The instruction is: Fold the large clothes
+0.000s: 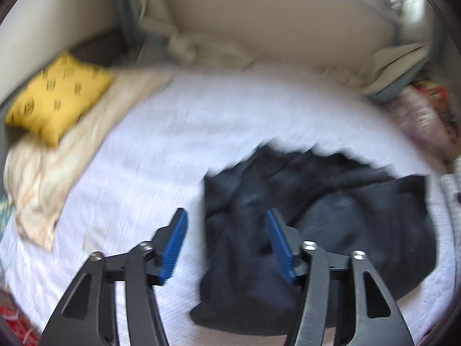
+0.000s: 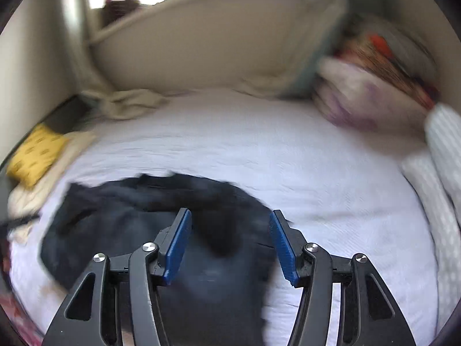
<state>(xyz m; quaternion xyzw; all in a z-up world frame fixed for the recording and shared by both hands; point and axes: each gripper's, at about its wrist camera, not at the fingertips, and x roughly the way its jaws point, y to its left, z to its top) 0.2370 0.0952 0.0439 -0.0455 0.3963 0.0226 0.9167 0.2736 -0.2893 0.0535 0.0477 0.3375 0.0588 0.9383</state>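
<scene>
A dark navy garment (image 1: 317, 216) lies crumpled in a heap on the white bedspread (image 1: 187, 121). My left gripper (image 1: 226, 216) hangs above its left edge, open, with nothing between the blue pads. In the right wrist view the same dark garment (image 2: 138, 219) spreads to the lower left on the bedspread (image 2: 288, 158). My right gripper (image 2: 230, 216) is above its right part, open and empty. Both views are blurred by motion.
A yellow patterned cushion (image 1: 57, 98) rests on a cream pillow (image 1: 57, 167) at the left. A beige headboard (image 1: 273, 23) and crumpled cream cloth (image 1: 201, 49) line the far side. Patterned pillows (image 2: 374, 86) and a white dotted cover (image 2: 440, 187) lie at the right.
</scene>
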